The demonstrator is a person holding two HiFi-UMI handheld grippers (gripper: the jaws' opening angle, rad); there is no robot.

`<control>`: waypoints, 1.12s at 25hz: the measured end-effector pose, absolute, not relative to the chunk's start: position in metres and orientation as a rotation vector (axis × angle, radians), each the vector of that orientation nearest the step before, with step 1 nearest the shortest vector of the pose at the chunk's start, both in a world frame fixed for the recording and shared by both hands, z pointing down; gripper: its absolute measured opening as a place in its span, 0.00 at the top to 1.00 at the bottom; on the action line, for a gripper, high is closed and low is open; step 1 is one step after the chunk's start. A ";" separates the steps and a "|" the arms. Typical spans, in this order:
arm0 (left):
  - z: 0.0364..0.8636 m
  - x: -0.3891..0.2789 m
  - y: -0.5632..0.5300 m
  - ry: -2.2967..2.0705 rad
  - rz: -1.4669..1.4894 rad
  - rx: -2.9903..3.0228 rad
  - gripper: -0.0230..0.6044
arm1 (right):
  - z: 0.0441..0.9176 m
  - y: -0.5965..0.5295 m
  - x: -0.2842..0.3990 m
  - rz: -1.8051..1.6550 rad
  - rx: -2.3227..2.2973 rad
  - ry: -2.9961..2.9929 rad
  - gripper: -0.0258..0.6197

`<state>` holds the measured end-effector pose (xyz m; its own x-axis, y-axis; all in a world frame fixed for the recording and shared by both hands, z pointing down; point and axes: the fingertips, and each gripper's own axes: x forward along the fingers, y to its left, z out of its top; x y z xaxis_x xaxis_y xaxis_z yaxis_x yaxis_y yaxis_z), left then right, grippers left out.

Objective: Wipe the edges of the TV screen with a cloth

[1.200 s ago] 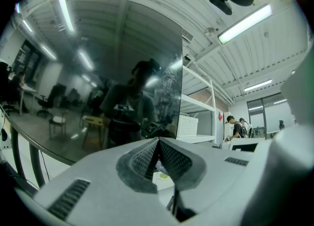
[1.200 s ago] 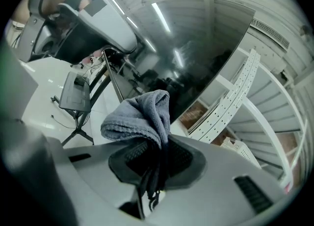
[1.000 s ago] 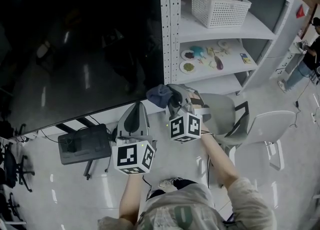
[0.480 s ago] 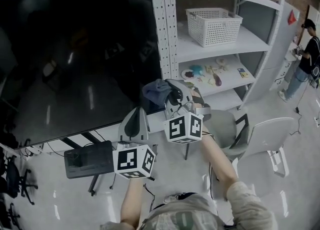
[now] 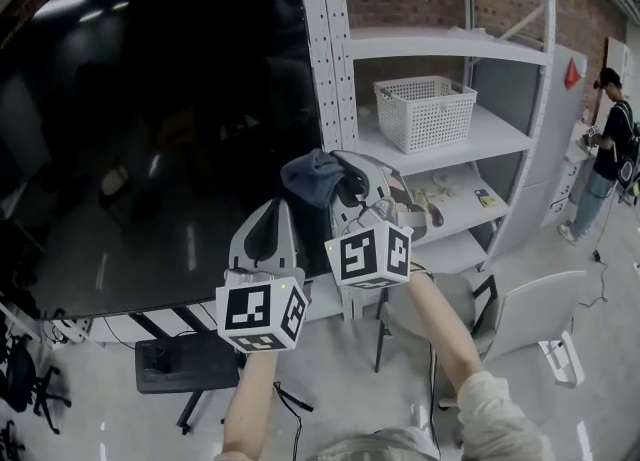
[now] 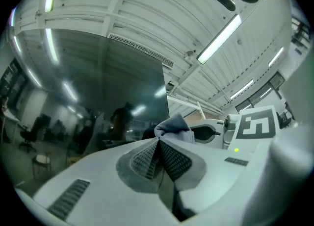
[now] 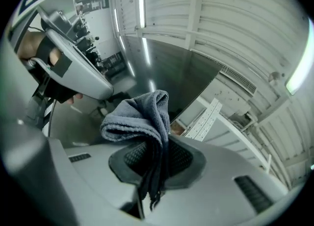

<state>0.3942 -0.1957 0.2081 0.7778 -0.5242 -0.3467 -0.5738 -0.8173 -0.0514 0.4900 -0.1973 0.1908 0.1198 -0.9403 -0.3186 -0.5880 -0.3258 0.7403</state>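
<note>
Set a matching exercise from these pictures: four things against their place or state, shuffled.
1 left gripper
2 right gripper
3 white slatted plastic basket
4 large black TV screen

A on the white metal shelf unit
B jaws shut, empty
C beside the shelf unit
D jaws shut on bunched grey cloth

Pairs: 1-B, 2-D, 3-A, 4-C
</note>
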 end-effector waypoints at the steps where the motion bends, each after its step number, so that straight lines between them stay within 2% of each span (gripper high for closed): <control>1: 0.194 0.397 -0.196 0.862 0.497 -2.808 0.94 | 0.176 -0.196 0.489 -1.112 1.968 -1.459 0.86; 16: 0.033 0.405 -0.190 0.780 0.721 -2.750 0.94 | 0.001 -0.184 0.481 -1.332 1.987 -1.394 0.86; 28: -0.056 0.425 -0.175 0.731 0.737 -2.630 0.94 | -0.111 -0.172 0.478 -1.431 2.067 -1.307 0.86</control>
<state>0.4250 -0.1754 -0.0556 0.7372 -0.3884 -0.5528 -0.5494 -0.8209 -0.1559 0.4777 -0.1717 -0.1107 0.0862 -0.8103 -0.5796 -0.5035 -0.5375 0.6764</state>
